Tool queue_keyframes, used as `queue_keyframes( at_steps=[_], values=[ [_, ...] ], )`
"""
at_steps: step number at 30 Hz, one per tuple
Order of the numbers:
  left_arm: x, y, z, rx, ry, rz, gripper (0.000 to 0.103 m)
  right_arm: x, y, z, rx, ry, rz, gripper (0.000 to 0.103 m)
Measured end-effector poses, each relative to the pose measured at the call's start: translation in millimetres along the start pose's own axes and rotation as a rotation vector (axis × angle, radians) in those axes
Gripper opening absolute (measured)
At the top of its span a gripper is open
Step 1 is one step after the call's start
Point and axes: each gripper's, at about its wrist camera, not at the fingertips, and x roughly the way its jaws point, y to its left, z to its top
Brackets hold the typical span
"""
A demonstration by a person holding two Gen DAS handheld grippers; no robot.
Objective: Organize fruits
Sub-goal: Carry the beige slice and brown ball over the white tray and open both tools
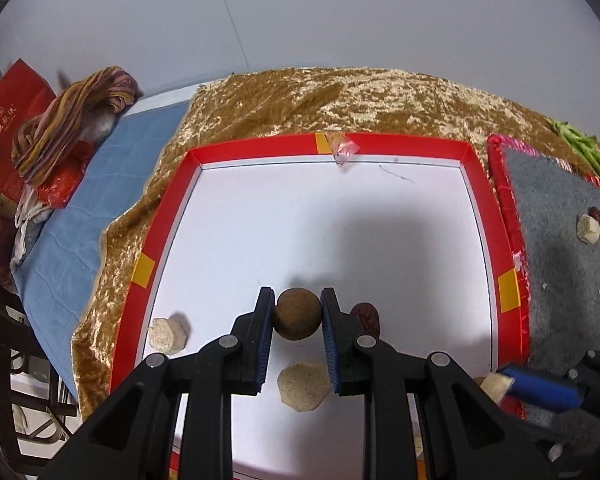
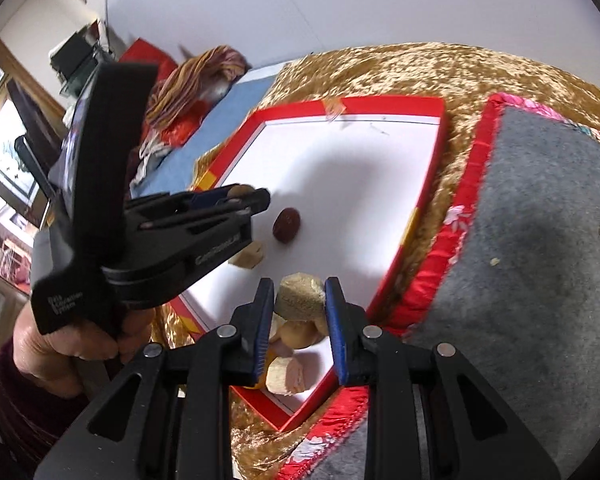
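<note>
Two grippers each carry a piece over the red-rimmed white tray point(image 1: 168, 216): the left gripper point(image 1: 297, 320) pinches a round brown fruit point(image 1: 297, 314) above the tray's near edge, apparently to set it among the pieces gathered there, a dark red date point(image 1: 366, 316) just beside it and pale slices point(image 1: 303, 386) below. Near the tray's near right corner, the right gripper point(image 2: 300, 300) clamps a tan chunk point(image 2: 300, 298). More pieces wait on the grey mat point(image 1: 560, 280) alongside.

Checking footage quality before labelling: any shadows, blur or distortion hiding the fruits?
Left wrist view: fisheye bends the red-rimmed white tray; a soft shadow falls behind the sharp round brown fruit. Right wrist view: tilted, the held tan chunk clear, the left gripper slightly blurred.
</note>
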Motion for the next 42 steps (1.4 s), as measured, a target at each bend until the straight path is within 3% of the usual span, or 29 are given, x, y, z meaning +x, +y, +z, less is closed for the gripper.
queue_keyframes(
  at_steps=[13,42],
  values=[
    [6.8,-6.6,0.8,0.016,0.019,0.025,0.022,1.3,3.6,-5.1,-0.029,0.014,-0.017,0.028],
    [2.1,-8.2,0.9,0.046,-0.018,0.081,0.022,3.3,4.8,-5.9,-0.059,0.017,-0.022,0.028]
  ],
)
